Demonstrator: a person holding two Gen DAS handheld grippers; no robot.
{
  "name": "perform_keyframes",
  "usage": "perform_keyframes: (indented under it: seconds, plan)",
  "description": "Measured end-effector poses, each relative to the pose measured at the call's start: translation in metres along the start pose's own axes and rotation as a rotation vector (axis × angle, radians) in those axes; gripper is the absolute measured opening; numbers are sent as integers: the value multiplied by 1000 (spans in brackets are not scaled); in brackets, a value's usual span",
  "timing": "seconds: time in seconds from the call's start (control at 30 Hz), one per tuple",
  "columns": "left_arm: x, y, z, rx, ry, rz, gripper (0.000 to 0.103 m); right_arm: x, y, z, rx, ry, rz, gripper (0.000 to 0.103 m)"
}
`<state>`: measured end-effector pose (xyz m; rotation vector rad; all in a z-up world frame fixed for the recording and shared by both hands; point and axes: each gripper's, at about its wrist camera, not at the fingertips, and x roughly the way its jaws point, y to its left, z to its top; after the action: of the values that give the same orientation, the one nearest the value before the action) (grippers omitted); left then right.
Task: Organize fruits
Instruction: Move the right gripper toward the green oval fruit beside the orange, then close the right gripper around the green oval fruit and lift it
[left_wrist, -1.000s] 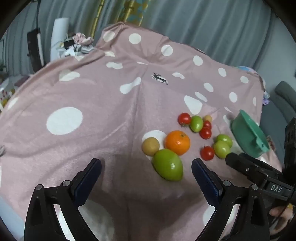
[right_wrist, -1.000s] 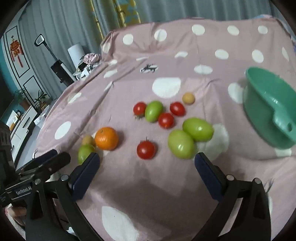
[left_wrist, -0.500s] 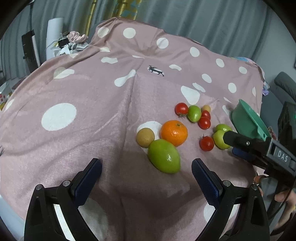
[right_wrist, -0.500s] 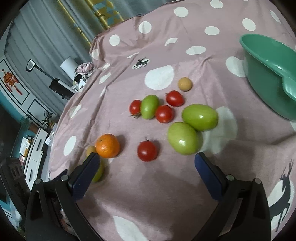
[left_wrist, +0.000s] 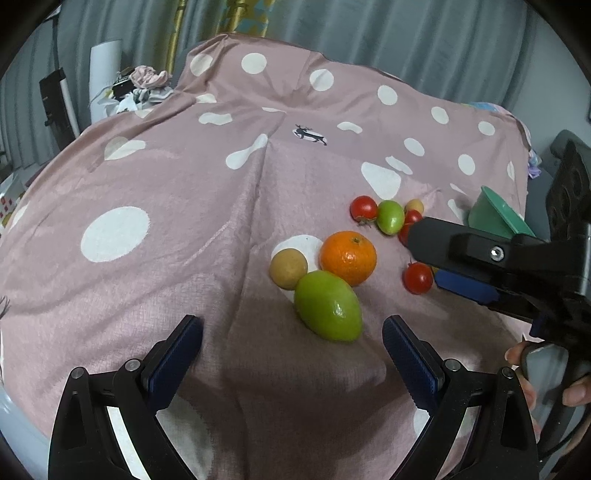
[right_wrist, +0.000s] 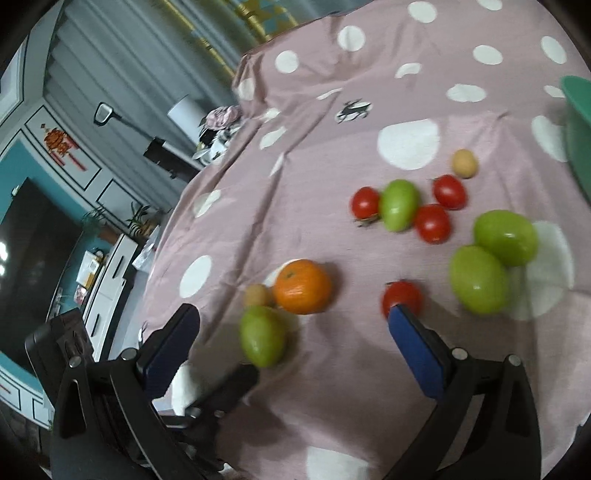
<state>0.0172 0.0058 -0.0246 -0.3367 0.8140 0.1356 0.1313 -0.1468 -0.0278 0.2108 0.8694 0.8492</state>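
Fruits lie on a pink polka-dot cloth (left_wrist: 184, 192). An orange (left_wrist: 348, 257), a brown round fruit (left_wrist: 288, 268) and a green mango (left_wrist: 328, 311) cluster just ahead of my open left gripper (left_wrist: 291, 354), nothing between its fingers. Red tomatoes (right_wrist: 432, 223), a small green fruit (right_wrist: 399, 204) and two big green fruits (right_wrist: 478, 279) lie further right. My right gripper (right_wrist: 291, 332) is open above the orange (right_wrist: 303, 286) and mango (right_wrist: 262, 335); its right finger (right_wrist: 415, 345) is near a red tomato (right_wrist: 402, 297). In the left wrist view the right gripper (left_wrist: 461, 269) reaches in over the tomatoes.
A green plastic bowl (left_wrist: 496, 218) stands at the cloth's right edge, also at the right rim of the right wrist view as the bowl (right_wrist: 578, 122). A person's hand (left_wrist: 546, 380) holds the right tool. Clutter (left_wrist: 140, 85) and furniture (right_wrist: 110, 273) sit off to the left, past the cloth's edge.
My right gripper has swung left and lower toward the orange and mango, and now covers some tomatoes in the left view. My left gripper stayed almost still, edging slightly closer to the mango.
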Motion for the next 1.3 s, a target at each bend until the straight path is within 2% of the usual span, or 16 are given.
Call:
perform_keyframes:
  seconds: [0.13,0.27,0.43,0.67,0.7,0.77,0.87,0.9,1.03,1.17,1.3]
  plan:
    - [1,0,0,20,5,2,98,11,10,-1,-24,43,-21,103]
    - [1,6,1,-7,23,-27,98,18,12,1,-6,96,-13,103]
    - [1,10,2,-36,18,-41,98,25,17,1,-25,130,-13,103]
    - [3,13,3,-23,-9,-56,95,35,22,-4,-35,180,3,101]
    - [3,14,3,-28,-9,-56,91,36,22,-3,-31,185,4,99]
    - [3,19,5,-53,3,-77,88,40,19,-4,-8,202,14,91]
    - [-2,21,8,-59,-16,-82,73,45,15,-5,17,228,-1,76]
    - [-3,19,8,-37,-16,-78,69,46,14,-5,25,228,5,76]
    - [-5,10,6,47,-33,-27,67,50,13,-6,53,247,26,68]
    - [-6,12,7,56,-15,-41,67,53,10,-8,83,273,49,58]
    - [-11,13,8,75,0,-54,67,52,6,-7,138,290,108,56]
